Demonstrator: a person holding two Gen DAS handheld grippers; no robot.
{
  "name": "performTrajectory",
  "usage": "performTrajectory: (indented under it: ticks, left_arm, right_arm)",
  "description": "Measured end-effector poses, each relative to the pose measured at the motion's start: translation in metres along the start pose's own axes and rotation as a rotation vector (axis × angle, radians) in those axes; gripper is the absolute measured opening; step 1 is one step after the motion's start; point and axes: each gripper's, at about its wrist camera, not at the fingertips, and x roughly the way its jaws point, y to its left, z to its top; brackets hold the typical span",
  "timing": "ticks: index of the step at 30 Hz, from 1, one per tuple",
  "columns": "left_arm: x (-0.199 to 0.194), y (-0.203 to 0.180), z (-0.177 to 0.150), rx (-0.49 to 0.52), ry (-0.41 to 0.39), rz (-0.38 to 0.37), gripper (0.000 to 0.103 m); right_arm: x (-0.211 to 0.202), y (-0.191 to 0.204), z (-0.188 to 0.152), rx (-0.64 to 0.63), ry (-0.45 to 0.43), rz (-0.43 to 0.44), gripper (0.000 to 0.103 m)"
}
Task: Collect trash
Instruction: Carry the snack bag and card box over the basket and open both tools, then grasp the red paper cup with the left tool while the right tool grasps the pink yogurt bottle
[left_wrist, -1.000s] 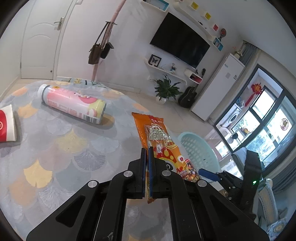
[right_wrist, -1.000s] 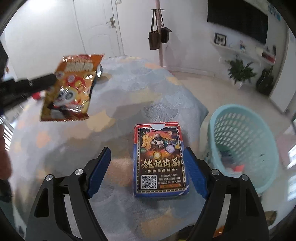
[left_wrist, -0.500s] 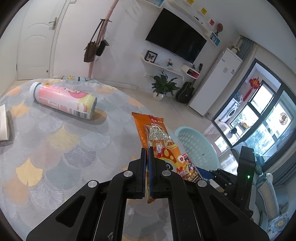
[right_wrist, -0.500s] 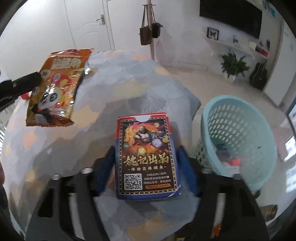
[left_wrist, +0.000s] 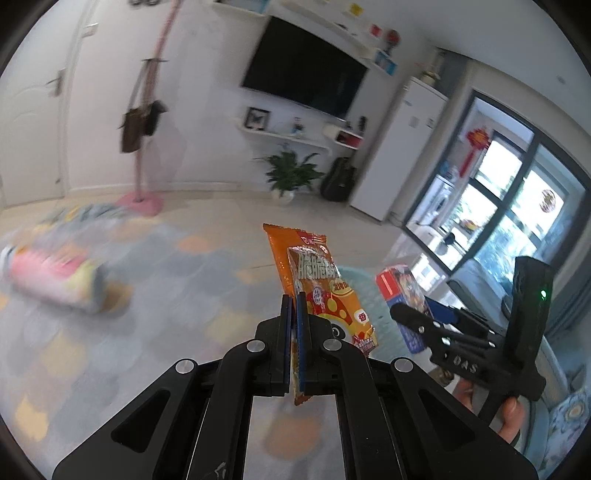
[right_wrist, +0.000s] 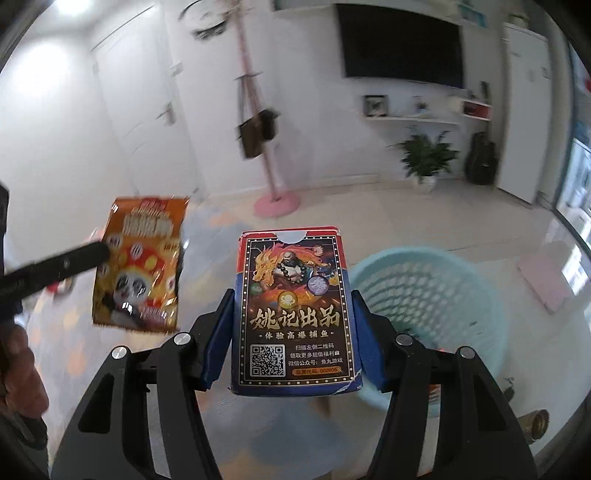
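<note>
Clamped tight, the left gripper (left_wrist: 294, 314) has its blue pads pinched flat on the lower edge of an orange snack packet (left_wrist: 317, 288), which stands up from the jaws, off the table. Across on the right, the right gripper (right_wrist: 291, 328) has its jaws part open and pressed against both long sides of a card box (right_wrist: 293, 314), held face up and clear of the table.

Both pieces look ready for the basket (right_wrist: 443, 295), the pale blue mesh tub just right of the box and lower down, beside the table (left_wrist: 147, 295). To do the drop well, I would carry each piece until it hangs over the open mouth, well inside the rim, before letting go. The packet is light and flat and may flutter sideways, so a low release seems wise. The box is stiff and should fall straight once the jaws spread. Taking the grippers in one after the other would keep them from knocking together over the tub.

The packet is glossy, orange with a panda face and red and yellow print, crinkled at the edges. The box is blue and red with a dragon picture, gold characters and a square code. A pink can (left_wrist: 55, 273) lies on its side on the table at far left, blurred, yet to be collected.
</note>
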Motion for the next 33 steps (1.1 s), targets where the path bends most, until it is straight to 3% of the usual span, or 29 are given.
performTrajectory:
  ticks: [6, 13, 14, 16, 18, 22, 27, 33]
  left_arm:
    - [0.067, -0.047, 0.016, 0.076, 0.064, -0.046, 0.000]
    - [0.136, -0.079, 0.004, 0.133, 0.172, -0.044, 0.002]
    - [0.140, -0.080, 0.002, 0.136, 0.179, -0.040, 0.005]
    - [0.147, -0.081, -0.003, 0.137, 0.198, -0.042, 0.032]
    - [0.148, -0.081, -0.005, 0.141, 0.190, -0.032, 0.039]
    - [0.140, -0.076, -0.007, 0.128, 0.189, -0.028, 0.039]
    - [0.114, -0.061, -0.005, 0.090, 0.151, -0.014, 0.042]
    - [0.059, -0.034, -0.002, 0.045, 0.064, 0.028, 0.042]
  right_arm:
    - [0.011, -0.068, 0.006, 0.135, 0.038, -0.113, 0.057]
    - [0.039, -0.120, -0.015, 0.249, 0.129, -0.181, 0.057]
    - [0.043, -0.125, -0.017, 0.261, 0.140, -0.183, 0.057]
    - [0.049, -0.132, -0.020, 0.286, 0.151, -0.191, 0.058]
    - [0.047, -0.137, -0.021, 0.295, 0.143, -0.187, 0.059]
    - [0.043, -0.135, -0.017, 0.275, 0.121, -0.199, 0.060]
    - [0.030, -0.124, -0.010, 0.258, 0.086, -0.153, 0.060]
    - [0.014, -0.069, 0.009, 0.165, 0.025, -0.059, 0.060]
